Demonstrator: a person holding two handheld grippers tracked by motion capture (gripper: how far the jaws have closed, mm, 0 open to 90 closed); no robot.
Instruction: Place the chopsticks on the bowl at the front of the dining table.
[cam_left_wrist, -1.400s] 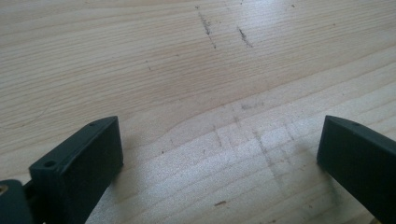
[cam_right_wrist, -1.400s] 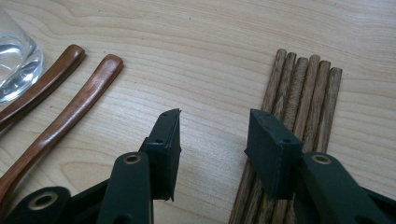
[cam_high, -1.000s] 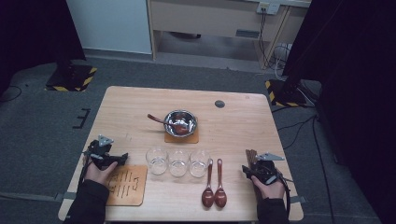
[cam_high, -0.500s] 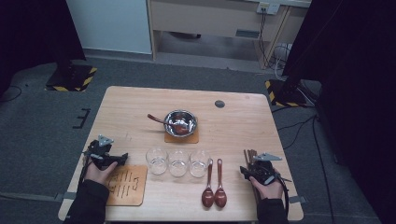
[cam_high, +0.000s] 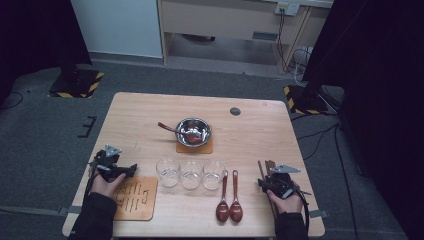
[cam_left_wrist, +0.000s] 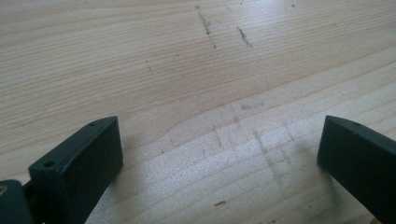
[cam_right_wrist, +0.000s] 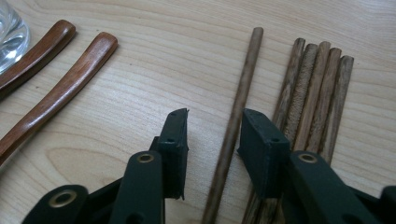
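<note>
My right gripper (cam_right_wrist: 215, 115) is open, its jaws standing on either side of a single dark wooden chopstick (cam_right_wrist: 239, 105) that lies flat on the table, with a gap on each side. Several more chopsticks (cam_right_wrist: 317, 93) lie bundled just to its right. In the high view this gripper (cam_high: 269, 180) sits at the near right by the chopsticks (cam_high: 265, 167). My left gripper (cam_left_wrist: 219, 144) is wide open over bare wood. In the high view it (cam_high: 116, 167) rests at the near left.
Two wooden spoons (cam_high: 229, 199) lie left of the right gripper, their handles (cam_right_wrist: 60, 98) close by. Three glasses (cam_high: 190, 173) stand in a row mid-table. A steel bowl (cam_high: 193, 131) holding a spoon sits on a coaster (cam_high: 194, 148). A wooden trivet (cam_high: 134, 197) lies near the left hand.
The right gripper has edged a little to the left, toward the chopsticks. The left gripper has stayed where it was.
</note>
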